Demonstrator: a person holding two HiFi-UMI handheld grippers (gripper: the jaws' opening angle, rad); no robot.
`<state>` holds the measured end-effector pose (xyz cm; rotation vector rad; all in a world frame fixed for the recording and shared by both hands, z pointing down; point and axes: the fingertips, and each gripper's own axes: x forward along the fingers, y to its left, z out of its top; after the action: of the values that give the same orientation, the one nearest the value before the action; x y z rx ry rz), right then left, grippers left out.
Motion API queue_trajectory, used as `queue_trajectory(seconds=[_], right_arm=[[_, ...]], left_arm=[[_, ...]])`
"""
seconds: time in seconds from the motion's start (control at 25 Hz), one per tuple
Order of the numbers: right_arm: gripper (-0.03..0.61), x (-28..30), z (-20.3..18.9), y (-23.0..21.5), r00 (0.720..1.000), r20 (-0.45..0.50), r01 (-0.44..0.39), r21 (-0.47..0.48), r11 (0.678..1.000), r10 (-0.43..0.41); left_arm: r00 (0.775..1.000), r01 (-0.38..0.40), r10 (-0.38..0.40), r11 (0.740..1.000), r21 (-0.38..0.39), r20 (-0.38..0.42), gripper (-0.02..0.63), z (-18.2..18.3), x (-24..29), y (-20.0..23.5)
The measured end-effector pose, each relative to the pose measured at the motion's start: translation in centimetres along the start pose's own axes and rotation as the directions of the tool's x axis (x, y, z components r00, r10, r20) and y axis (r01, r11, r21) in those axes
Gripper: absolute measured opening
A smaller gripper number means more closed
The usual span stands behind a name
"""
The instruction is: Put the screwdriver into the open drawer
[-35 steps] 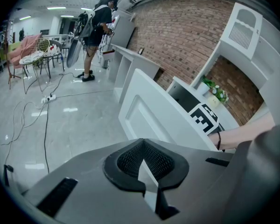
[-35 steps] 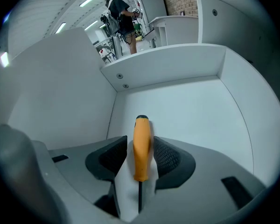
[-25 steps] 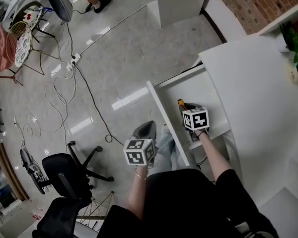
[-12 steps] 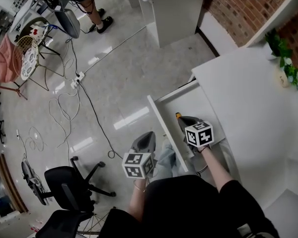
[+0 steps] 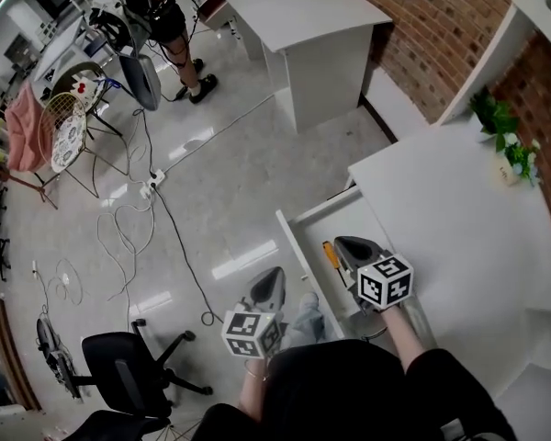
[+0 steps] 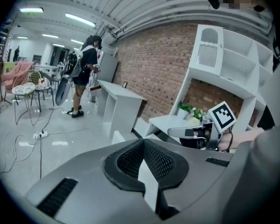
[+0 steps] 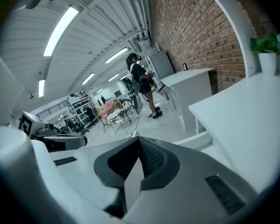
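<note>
Screwdriver (image 5: 330,254) lies in drawer (image 5: 303,261), just left of right gripper (image 5: 347,243) in head view. Right jaws pressed together, empty; left gripper (image 5: 274,276) likewise, outside drawer.

The head camera is looking steeply down at the drawer (image 5: 344,230), while both gripper cameras are facing outward, sharing the far desk (image 6: 117,95) at mid-frame.

Office chair (image 5: 119,361), floor cables (image 5: 119,237), potted plant (image 5: 503,141), brick wall (image 5: 422,16)

Empty hand-held gripper (image 7: 139,141), jaws together
</note>
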<state>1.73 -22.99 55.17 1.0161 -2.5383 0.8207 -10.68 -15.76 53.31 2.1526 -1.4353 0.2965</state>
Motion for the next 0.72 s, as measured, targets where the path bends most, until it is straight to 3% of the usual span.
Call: queue_trajectory(seconds=[0.44, 0.72], right_arm=[[0.015, -4.9, 7.4, 3.0, 0.984, 0.177, -0.016, -0.111, 0.994, 0.035], [0.015, -7.7, 10.7, 3.8, 0.958, 0.282, -0.008, -0.123, 0.992, 0.043]], left_arm=[[0.988, 0.004, -0.021, 0.994, 0.108, 0.153, 0.008, 6.9, -2.6, -1.4], [0.971, -0.022, -0.018, 0.987, 0.162, 0.239, 0.008, 10.3, -4.1, -2.0]])
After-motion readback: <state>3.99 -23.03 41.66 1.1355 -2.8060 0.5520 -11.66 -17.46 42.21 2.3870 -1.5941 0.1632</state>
